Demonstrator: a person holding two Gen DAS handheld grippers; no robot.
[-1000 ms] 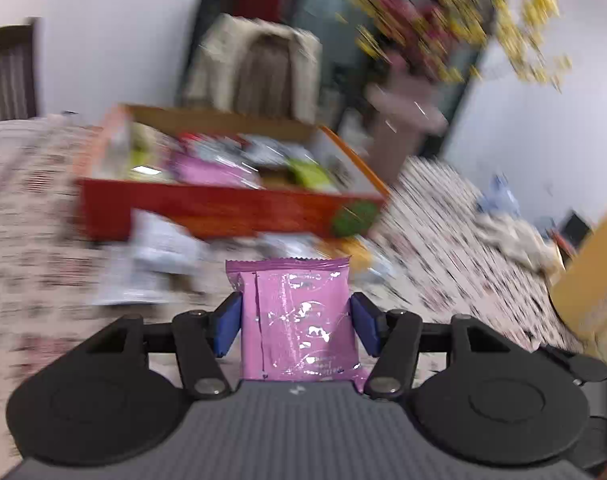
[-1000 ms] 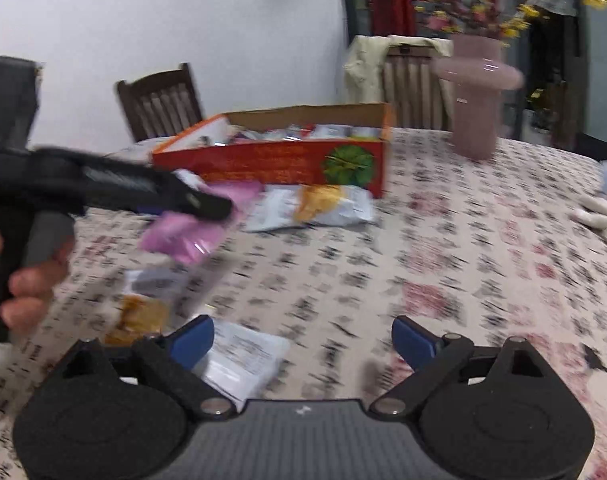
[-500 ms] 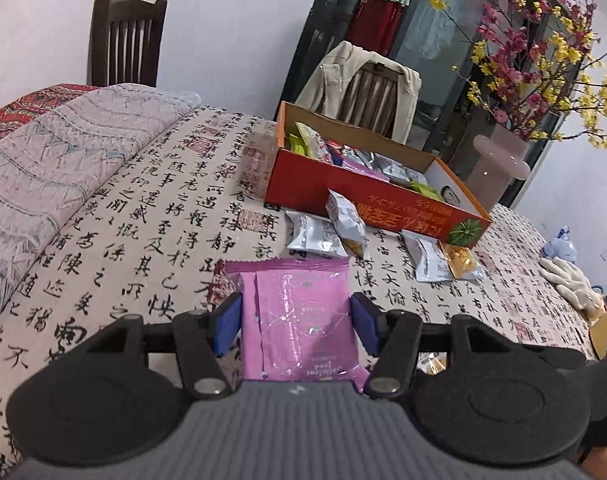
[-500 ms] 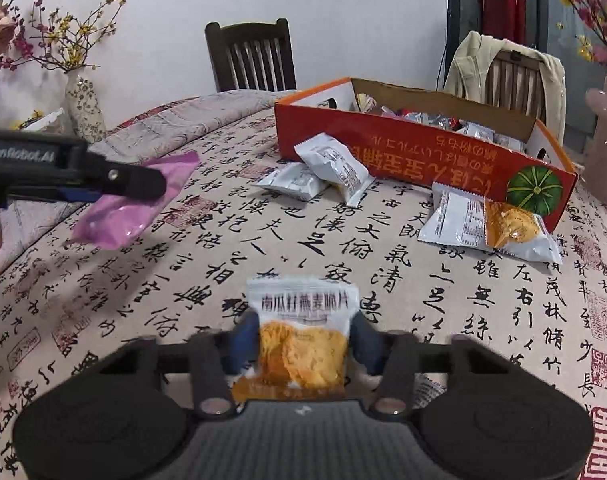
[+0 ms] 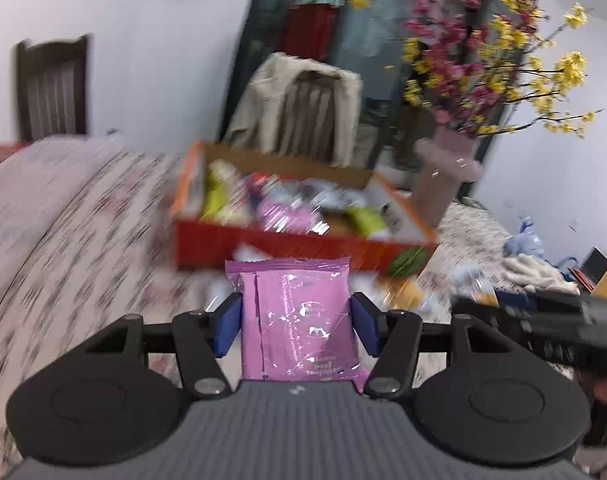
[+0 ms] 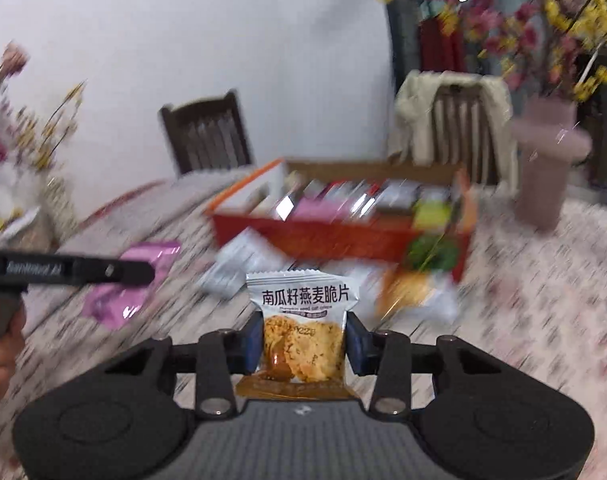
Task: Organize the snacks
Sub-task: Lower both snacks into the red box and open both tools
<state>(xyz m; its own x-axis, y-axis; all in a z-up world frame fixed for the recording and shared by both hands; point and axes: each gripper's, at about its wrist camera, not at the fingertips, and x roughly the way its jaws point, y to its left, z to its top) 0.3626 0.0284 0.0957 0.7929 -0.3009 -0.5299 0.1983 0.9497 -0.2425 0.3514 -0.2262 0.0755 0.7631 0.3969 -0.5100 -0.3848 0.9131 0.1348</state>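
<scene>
My left gripper (image 5: 295,322) is shut on a pink snack packet (image 5: 293,320), held above the table and facing the red cardboard box (image 5: 303,246) of snacks. My right gripper (image 6: 303,340) is shut on a white and orange oat crisp packet (image 6: 303,328), also facing the box (image 6: 343,240). In the right wrist view the left gripper (image 6: 139,274) with the pink packet (image 6: 131,284) is at the left. In the left wrist view the right gripper's arm (image 5: 543,312) shows at the right. Both views are motion blurred.
Loose packets (image 6: 235,268) lie on the patterned tablecloth in front of the box. A pink vase (image 5: 443,184) of flowers stands right of the box. A chair with a beige jacket (image 5: 303,108) is behind the box. White gloves (image 5: 535,272) lie at the far right.
Both grippers have moved toward the box with their packets; the box looks larger and nearer. One second ago the right gripper was open and empty over a packet; it closed on the oat crisp packet.
</scene>
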